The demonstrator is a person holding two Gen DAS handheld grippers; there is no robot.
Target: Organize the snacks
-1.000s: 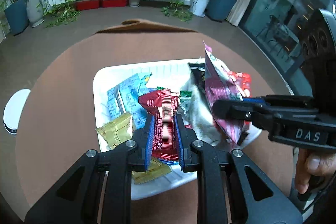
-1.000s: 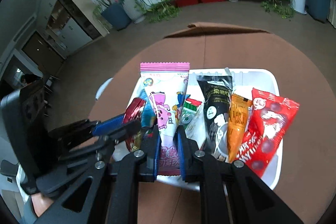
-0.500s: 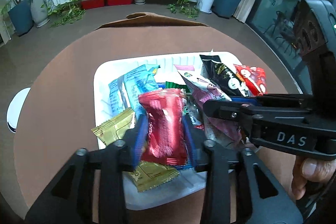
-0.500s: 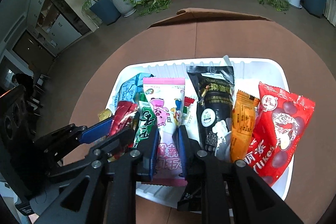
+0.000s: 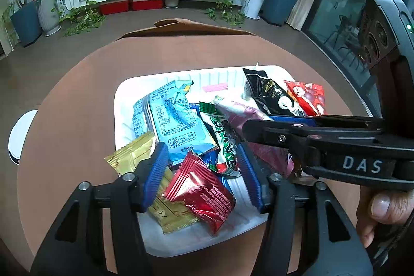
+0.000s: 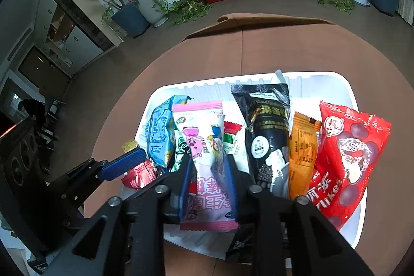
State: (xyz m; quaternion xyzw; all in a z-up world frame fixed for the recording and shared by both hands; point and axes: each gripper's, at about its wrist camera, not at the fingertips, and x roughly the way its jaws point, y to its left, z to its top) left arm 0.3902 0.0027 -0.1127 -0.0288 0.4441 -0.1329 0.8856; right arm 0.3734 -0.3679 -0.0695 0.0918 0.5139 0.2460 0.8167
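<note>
both releases are best finished before any lift. the left gripper point(image 5: 201, 172) is opening, the red packet point(image 5: 203, 194) lying free in the white tray point(image 5: 155, 79). the right gripper point(image 6: 209, 181) is opening around the pink packet point(image 6: 204, 146), which is resting in the tray too.

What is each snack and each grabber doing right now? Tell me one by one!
Left gripper: jaws opening, pads off the snack.
Small red foil packet: let go, lying in the tray between the left jaws.
Right gripper: jaws opening around a packet.
Pink and white cartoon packet: between the right jaws, leaning up.
White plastic tray: full of snacks.
Light blue packet: lying crumpled.
Black packet: leaning.
</note>
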